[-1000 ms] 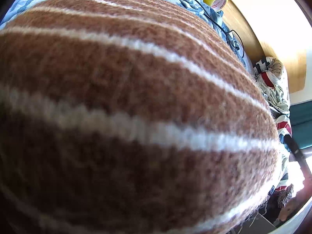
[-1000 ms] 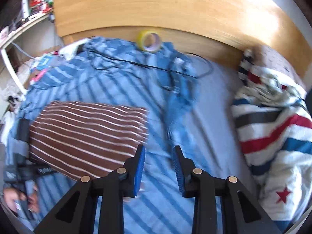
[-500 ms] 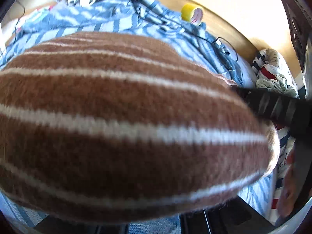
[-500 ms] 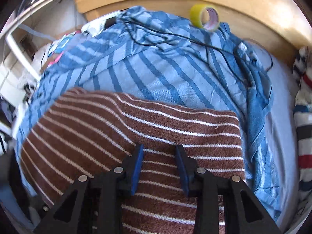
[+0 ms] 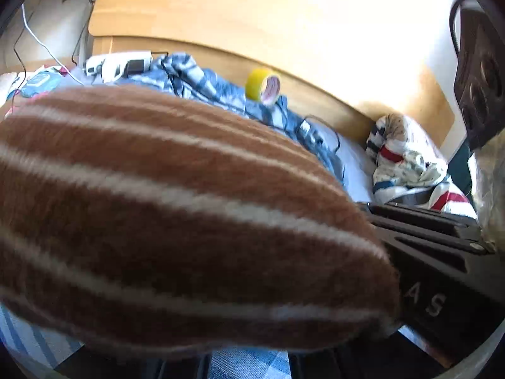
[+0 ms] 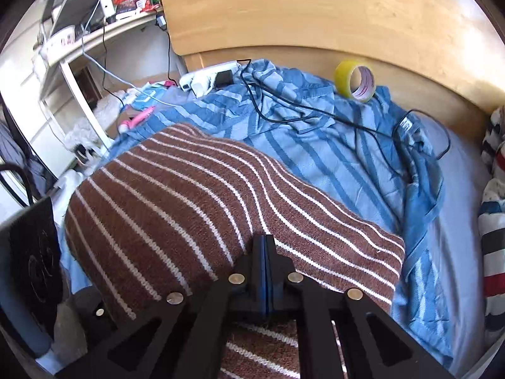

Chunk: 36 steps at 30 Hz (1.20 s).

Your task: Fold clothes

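A brown striped sweater (image 6: 221, 208) was seen bunched on the blue striped bedding (image 6: 331, 164), mid-fold. The right gripper (image 6: 265, 252), angled steeply down, had its fingers pressed together on the sweater's near edge; the left gripper's fingers were hidden beneath the cloth, judged shut. Carrying the pinched edge across was judged next.

Strong daylight, glare on headboard (image 5: 315, 31); sweater (image 5: 176, 221) close, blurred, perhaps out of focus; fisheye edges bent.
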Each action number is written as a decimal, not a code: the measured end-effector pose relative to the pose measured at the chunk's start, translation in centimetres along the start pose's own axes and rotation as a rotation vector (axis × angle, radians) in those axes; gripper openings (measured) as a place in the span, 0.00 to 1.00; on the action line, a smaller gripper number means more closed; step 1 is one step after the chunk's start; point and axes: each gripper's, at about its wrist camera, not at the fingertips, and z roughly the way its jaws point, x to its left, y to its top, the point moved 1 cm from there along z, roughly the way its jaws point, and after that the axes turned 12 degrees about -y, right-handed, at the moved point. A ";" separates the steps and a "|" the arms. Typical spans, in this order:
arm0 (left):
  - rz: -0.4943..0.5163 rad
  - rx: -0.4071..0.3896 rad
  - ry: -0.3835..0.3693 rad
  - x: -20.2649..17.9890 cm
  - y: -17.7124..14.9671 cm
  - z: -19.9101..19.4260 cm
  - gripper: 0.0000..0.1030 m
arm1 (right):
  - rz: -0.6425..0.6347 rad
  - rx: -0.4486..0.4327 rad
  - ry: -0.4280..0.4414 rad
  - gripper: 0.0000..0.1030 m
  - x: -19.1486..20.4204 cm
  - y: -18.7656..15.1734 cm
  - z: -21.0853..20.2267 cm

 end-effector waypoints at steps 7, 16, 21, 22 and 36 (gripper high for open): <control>-0.020 0.024 0.019 0.8 -0.3 0.7 0.00 | 0.038 0.063 0.047 0.07 -0.6 -0.4 1.2; -0.224 0.192 0.086 5.9 -2.7 -0.2 0.00 | 0.186 0.175 0.139 0.07 -1.7 -1.5 3.8; -0.480 0.186 0.118 12.5 -7.8 -8.0 0.00 | 0.496 0.162 0.067 0.49 -7.1 -5.3 -0.7; -0.551 0.178 0.128 13.5 -8.4 -8.6 0.01 | 0.592 0.160 0.059 0.58 -8.4 -6.9 -1.8; -1.180 -0.333 -0.222 18.5 -13.6 -15.9 0.78 | 1.183 0.224 0.414 0.84 -8.3 -16.3 -0.3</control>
